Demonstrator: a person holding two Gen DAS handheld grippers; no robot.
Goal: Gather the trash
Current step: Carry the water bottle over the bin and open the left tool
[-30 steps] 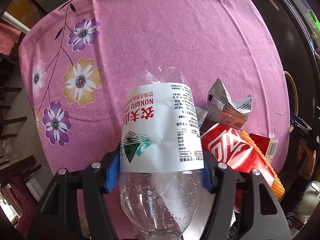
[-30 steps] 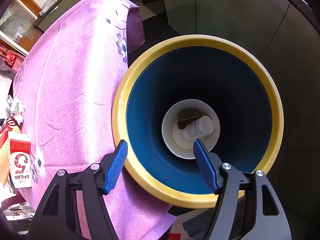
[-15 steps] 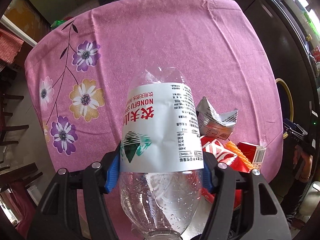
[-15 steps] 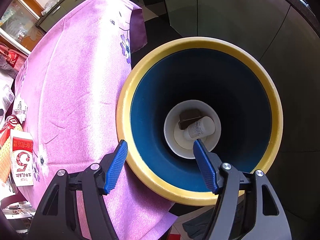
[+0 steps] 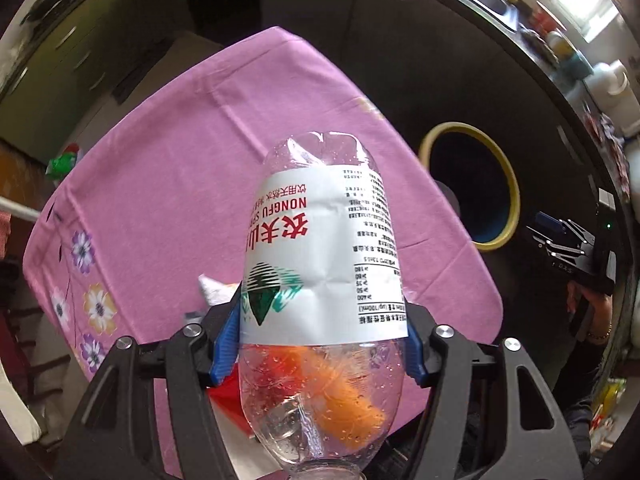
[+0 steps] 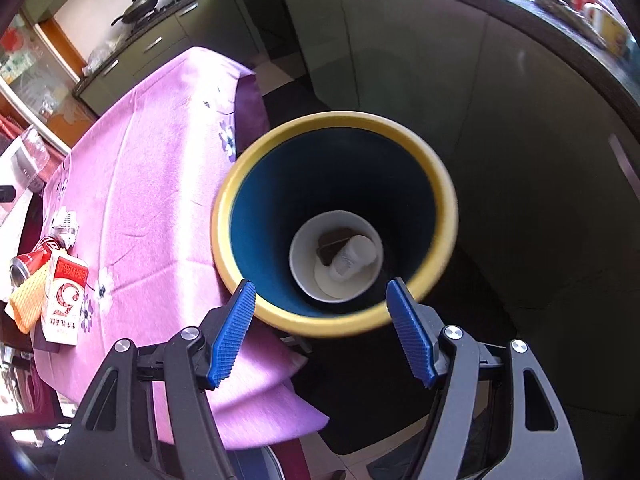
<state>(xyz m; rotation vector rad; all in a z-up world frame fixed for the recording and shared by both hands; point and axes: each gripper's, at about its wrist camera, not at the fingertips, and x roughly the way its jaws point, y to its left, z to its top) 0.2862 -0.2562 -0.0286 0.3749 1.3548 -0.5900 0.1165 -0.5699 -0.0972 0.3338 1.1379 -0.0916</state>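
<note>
A crushed clear plastic bottle with a white Nongfu Spring label is clamped between the blue pads of my left gripper, which is shut on it and holds it above the pink floral tablecloth. Beside the table's right edge stands the yellow-rimmed blue bin. My right gripper hovers open over the bin with nothing between its fingers. At the bin's bottom lies a white paper cup with a small white bottle and a brown scrap.
On the table's near corner lie a red-and-white carton, a red can, orange mesh and crumpled paper. Dark kitchen cabinets stand behind the bin. A hand holds the right gripper at the right edge of the left wrist view.
My left gripper has risen and swung toward the table's right side with the bottle, bringing the bin into its view. My right gripper has lifted back from the bin, which looks smaller.
</note>
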